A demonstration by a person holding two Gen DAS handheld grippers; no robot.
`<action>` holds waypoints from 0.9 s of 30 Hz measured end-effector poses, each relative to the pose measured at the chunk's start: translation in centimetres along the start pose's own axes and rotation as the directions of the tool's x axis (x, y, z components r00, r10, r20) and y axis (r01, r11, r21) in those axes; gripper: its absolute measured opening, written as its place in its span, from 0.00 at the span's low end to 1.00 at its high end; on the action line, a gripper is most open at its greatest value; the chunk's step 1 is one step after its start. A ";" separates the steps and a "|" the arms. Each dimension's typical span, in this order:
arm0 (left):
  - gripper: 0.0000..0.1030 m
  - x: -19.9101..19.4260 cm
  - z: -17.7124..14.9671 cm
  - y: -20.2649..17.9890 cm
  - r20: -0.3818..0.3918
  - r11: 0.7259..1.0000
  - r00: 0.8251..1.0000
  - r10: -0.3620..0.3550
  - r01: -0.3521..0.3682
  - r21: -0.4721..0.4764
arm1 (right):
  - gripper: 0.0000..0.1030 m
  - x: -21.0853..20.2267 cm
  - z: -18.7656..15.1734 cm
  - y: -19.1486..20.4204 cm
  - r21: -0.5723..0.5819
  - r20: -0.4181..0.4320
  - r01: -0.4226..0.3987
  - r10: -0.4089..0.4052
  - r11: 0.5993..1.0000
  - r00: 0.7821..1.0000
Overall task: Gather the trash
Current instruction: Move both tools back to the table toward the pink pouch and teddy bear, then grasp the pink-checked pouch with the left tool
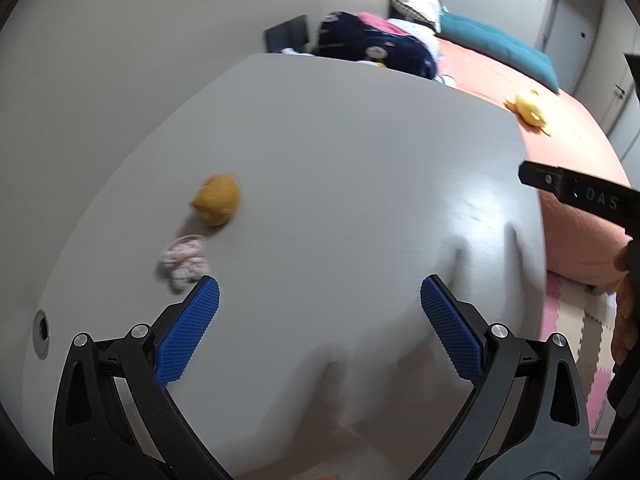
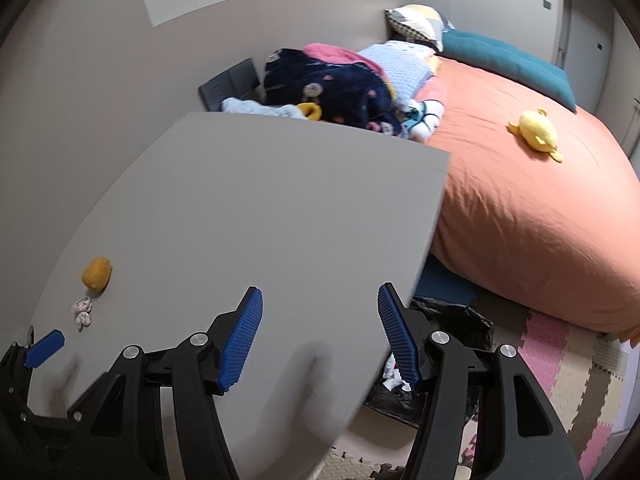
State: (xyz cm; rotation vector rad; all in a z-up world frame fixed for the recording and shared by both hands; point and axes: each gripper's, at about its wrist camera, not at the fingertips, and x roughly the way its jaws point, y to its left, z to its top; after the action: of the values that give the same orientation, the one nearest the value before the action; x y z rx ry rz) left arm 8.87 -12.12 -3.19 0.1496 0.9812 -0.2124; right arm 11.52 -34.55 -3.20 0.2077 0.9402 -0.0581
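Note:
An orange peel-like scrap (image 1: 217,199) lies on the grey table (image 1: 340,168), with a crumpled pale wrapper (image 1: 183,261) just in front of it. My left gripper (image 1: 319,300) is open and empty above the table, its left pad close to the wrapper. In the right wrist view the same scrap (image 2: 97,273) and wrapper (image 2: 81,311) lie at the far left. My right gripper (image 2: 319,312) is open and empty over the table's right edge. Below it a black trash bag (image 2: 452,320) holds crumpled white paper (image 2: 394,378).
A bed with an orange cover (image 2: 520,208) stands right of the table, with a yellow plush toy (image 2: 536,132), piled clothes (image 2: 328,88) and a teal cushion (image 2: 504,60). Pink and beige foam mats (image 2: 560,360) cover the floor. A cable hole (image 1: 41,327) sits at the table's left edge.

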 end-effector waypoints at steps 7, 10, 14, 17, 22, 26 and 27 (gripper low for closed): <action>0.95 0.3 -0.4 3.7 0.009 0.998 0.999 0.045 -0.044 -0.048 | 0.59 1.1 0.3 2.9 -0.036 -0.010 -0.020 0.020 0.999 1.000; 0.95 0.6 -0.6 4.9 0.005 0.997 0.998 0.056 -0.055 -0.062 | 0.59 1.5 0.5 3.9 -0.047 -0.016 -0.032 0.031 0.998 0.999; 0.94 1.1 -0.7 6.1 -0.006 0.995 0.998 0.068 -0.068 -0.071 | 0.59 2.1 0.7 5.6 -0.067 -0.023 -0.050 0.049 0.996 0.999; 0.89 1.8 -0.7 6.7 -0.025 0.995 0.997 0.067 -0.068 -0.067 | 0.59 2.6 0.8 6.9 -0.083 -0.030 -0.065 0.063 0.994 0.998; 0.73 3.1 -0.7 7.8 -0.056 0.995 0.997 0.054 -0.059 -0.083 | 0.59 3.3 1.1 9.0 -0.110 -0.039 -0.092 0.088 0.990 0.995; 0.64 3.9 -0.6 8.5 -0.072 0.994 0.996 0.052 -0.059 -0.091 | 0.59 3.8 1.3 10.7 -0.137 -0.047 -0.111 0.106 0.984 0.993; 0.60 4.0 -0.6 8.7 -0.075 0.994 0.996 0.052 -0.058 -0.091 | 0.59 3.9 1.4 11.0 -0.141 -0.050 -0.115 0.109 0.983 0.993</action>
State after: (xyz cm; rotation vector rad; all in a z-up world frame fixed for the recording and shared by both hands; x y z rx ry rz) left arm 12.66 -4.03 -6.62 0.0996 1.0562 -0.1110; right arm 16.42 -23.92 -3.86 0.1289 0.9686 0.1182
